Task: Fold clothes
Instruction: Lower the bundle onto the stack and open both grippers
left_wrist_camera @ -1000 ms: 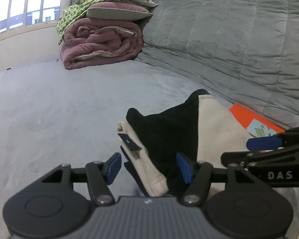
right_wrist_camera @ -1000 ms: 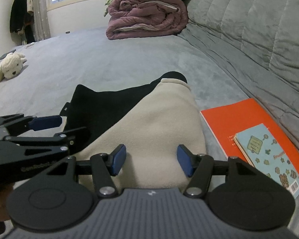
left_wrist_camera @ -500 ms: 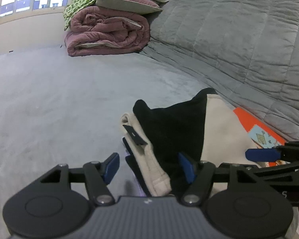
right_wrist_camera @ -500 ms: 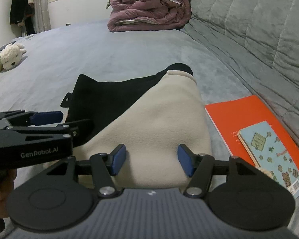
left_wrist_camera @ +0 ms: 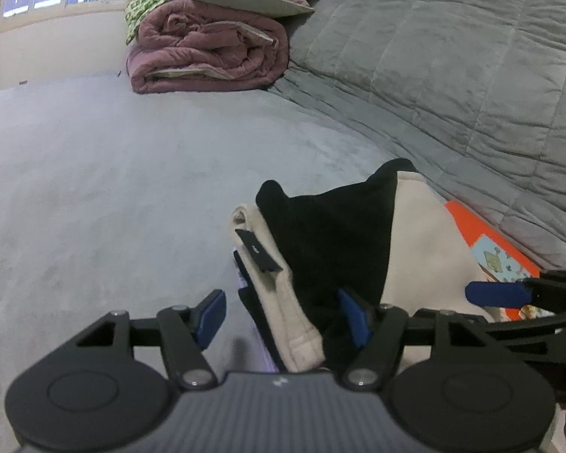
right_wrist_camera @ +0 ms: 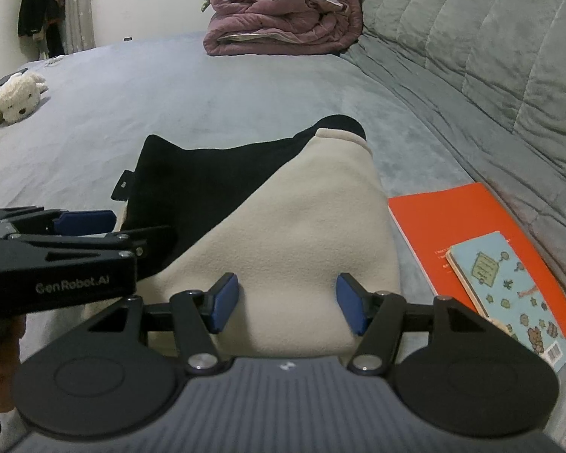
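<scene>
Folded cream-and-black garment [right_wrist_camera: 305,222], small black tag at its edge

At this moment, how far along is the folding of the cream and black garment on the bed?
Looks mostly done: the cream and black garment lies as a compact folded bundle on the grey bed. In hand: nothing; the left gripper and right gripper are both open over its near edge, pads clear of the fabric. Left: perhaps a final tidy; no other unfolded clothes show.
</scene>
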`<action>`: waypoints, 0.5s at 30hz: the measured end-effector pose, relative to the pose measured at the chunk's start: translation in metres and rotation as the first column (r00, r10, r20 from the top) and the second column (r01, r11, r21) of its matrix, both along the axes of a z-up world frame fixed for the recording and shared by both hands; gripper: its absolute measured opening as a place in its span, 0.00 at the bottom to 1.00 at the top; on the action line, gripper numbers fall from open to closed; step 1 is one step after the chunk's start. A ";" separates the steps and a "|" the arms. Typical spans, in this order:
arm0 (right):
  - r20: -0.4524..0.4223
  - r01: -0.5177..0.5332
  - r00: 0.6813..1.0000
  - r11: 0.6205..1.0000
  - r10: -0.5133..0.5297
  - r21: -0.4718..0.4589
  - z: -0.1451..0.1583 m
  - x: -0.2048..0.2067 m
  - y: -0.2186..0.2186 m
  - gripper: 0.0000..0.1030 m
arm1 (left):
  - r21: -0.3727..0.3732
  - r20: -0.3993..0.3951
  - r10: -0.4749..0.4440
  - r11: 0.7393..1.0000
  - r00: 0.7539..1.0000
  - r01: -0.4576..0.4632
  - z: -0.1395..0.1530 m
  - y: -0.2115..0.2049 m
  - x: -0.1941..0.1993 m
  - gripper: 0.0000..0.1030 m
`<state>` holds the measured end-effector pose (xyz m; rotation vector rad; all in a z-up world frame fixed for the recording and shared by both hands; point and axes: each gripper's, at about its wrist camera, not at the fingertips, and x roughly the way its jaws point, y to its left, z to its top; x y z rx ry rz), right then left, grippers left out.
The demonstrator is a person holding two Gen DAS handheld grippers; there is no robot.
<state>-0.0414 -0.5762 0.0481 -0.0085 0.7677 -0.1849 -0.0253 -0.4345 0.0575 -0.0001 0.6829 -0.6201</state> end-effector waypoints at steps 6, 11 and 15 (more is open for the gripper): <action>-0.004 0.035 0.999 0.999 -0.035 -0.016 0.003 -0.009 0.006 0.60 | 0.049 0.018 -0.003 0.999 1.000 0.002 0.004 -0.005 -0.003 0.66; -0.009 0.070 0.997 0.998 -0.070 -0.003 0.003 -0.024 0.012 0.60 | 0.057 0.019 0.001 0.998 1.000 -0.002 0.006 -0.004 -0.004 0.66; -0.010 0.098 0.995 0.995 -0.097 0.009 0.000 -0.031 0.013 0.60 | 0.049 -0.004 0.008 0.999 1.000 -0.007 0.015 0.002 -0.008 0.65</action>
